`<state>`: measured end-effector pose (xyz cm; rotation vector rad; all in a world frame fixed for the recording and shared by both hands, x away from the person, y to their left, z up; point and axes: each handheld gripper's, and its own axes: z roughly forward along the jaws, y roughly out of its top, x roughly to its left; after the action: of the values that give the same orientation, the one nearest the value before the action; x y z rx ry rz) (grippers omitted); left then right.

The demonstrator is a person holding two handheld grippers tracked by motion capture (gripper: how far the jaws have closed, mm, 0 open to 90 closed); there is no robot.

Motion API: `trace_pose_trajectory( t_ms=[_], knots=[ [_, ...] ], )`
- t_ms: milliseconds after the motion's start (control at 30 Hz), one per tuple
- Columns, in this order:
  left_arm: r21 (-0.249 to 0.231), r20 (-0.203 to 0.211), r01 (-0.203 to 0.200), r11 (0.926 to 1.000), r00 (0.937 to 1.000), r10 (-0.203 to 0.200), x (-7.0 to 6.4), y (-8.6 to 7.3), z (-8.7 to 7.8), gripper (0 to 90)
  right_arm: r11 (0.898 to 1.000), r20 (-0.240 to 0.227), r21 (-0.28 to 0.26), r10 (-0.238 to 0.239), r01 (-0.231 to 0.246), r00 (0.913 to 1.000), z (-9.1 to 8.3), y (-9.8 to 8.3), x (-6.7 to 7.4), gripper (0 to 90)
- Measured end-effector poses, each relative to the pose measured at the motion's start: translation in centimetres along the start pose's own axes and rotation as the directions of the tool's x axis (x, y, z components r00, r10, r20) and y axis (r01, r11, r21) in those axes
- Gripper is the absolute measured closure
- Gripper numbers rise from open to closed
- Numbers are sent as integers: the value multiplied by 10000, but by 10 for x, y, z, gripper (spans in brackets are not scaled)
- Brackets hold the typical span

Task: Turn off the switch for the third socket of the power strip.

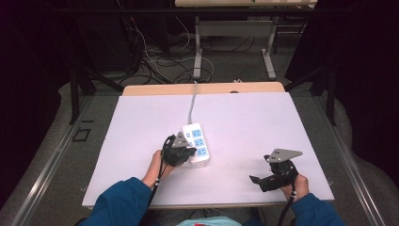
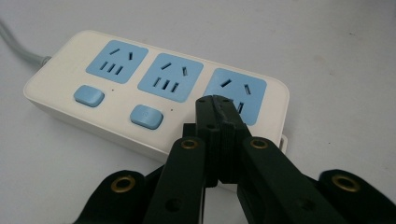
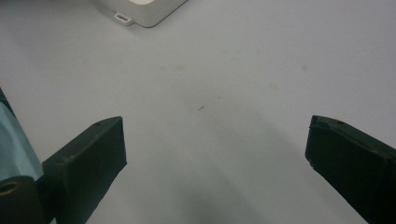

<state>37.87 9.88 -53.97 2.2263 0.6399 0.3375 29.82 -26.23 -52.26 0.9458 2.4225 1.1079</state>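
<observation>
A white power strip [image 1: 197,142] with three blue socket faces is lying near the middle of the white table sheet [image 1: 141,117], its grey cord [image 1: 192,106] running from its far end toward the table's back edge. The left gripper [image 1: 188,153] is sitting against the near left side of the power strip, with the person's left hand [image 1: 155,167] gripping it from behind. In the left gripper view, its two black jaws are pressing fully together with nothing between them, and their joined tip [image 2: 214,103] is hovering over the edge of the socket [image 2: 236,95] at the strip's cordless end; whether the tip is touching the plastic I cannot tell. Two blue switch buttons [image 2: 146,116] are lying along the strip's side nearest the camera. The right gripper [image 1: 256,180] is resting well to the right of the power strip, near the table's front edge, its jaws spreading wide apart over bare sheet and holding nothing.
</observation>
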Motion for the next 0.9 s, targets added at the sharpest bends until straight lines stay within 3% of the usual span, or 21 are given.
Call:
trace_pose_trajectory(
  t_ms=[900],
  knots=[
    [-1,44,65,10000,10000,-65,0,-1,1,900,10000,8,6,32,-32,10000,0,0,0,46]
  ],
)
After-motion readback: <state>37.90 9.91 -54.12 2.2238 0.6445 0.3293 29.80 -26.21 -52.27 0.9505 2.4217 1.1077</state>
